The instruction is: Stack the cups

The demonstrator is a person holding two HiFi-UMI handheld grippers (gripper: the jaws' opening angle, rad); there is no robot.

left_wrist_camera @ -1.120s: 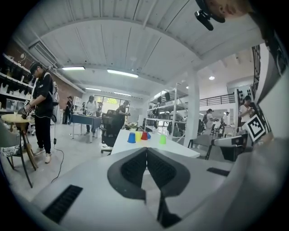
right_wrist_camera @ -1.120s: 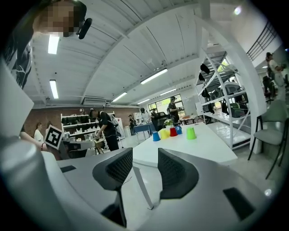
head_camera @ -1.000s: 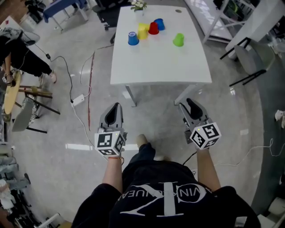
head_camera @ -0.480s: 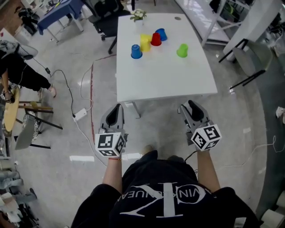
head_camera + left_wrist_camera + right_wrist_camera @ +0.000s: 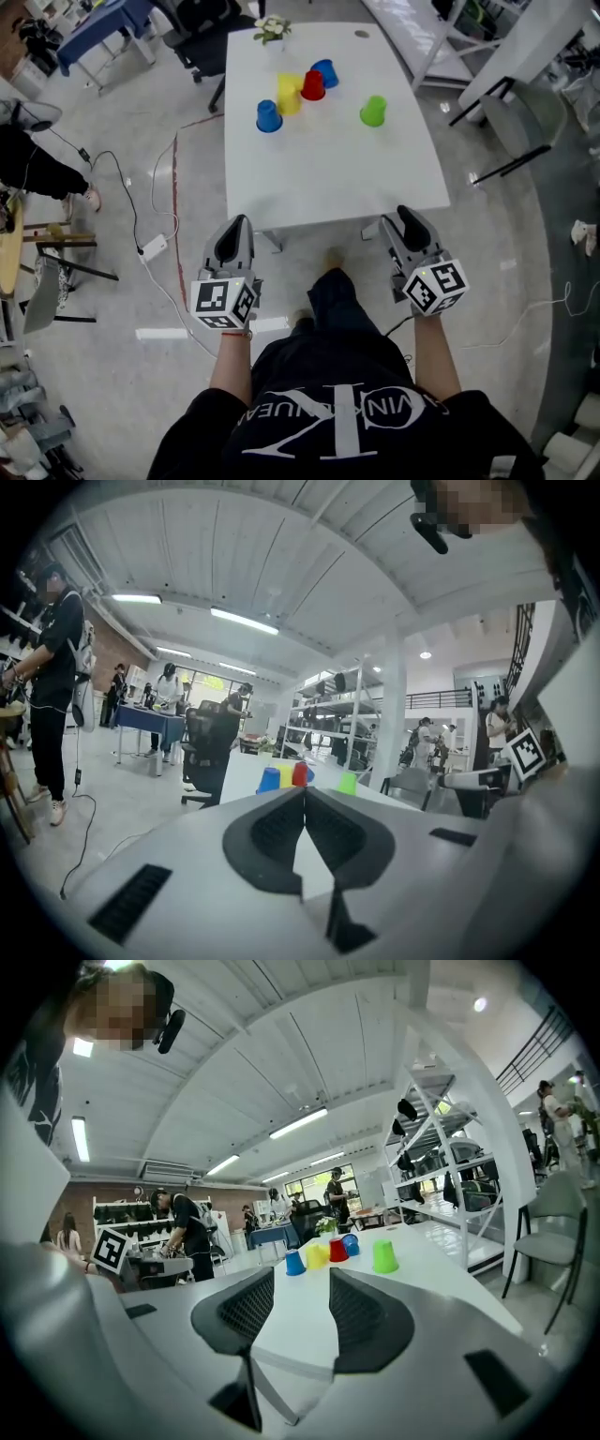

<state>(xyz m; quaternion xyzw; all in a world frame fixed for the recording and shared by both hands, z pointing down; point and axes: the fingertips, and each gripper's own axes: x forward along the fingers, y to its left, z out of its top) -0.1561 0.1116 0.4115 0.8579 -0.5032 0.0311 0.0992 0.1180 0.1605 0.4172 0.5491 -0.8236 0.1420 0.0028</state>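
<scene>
Several upturned cups stand at the far end of a white table [image 5: 328,178]: a blue cup [image 5: 269,116], a yellow cup [image 5: 288,94], a red cup [image 5: 313,85], a second blue cup [image 5: 324,72] and, apart at the right, a green cup [image 5: 373,111]. None is stacked. Both grippers hang short of the table's near edge, over the floor. My left gripper [image 5: 234,234] is shut and holds nothing; its jaws meet in the left gripper view [image 5: 303,803]. My right gripper [image 5: 407,221] is open and holds nothing [image 5: 300,1302]. The cups show small beyond both jaws, among them the green cup [image 5: 384,1256].
A small potted plant [image 5: 270,28] sits at the table's far edge. A black office chair [image 5: 202,42] stands at the far left corner, a grey chair [image 5: 511,117] to the right. Cables and a power adapter [image 5: 153,247] lie on the floor at the left. People stand at the left.
The table has come nearer and slid slightly left in the head view, and a foot has stepped forward. Both grippers keep the same pose in front of the body.
</scene>
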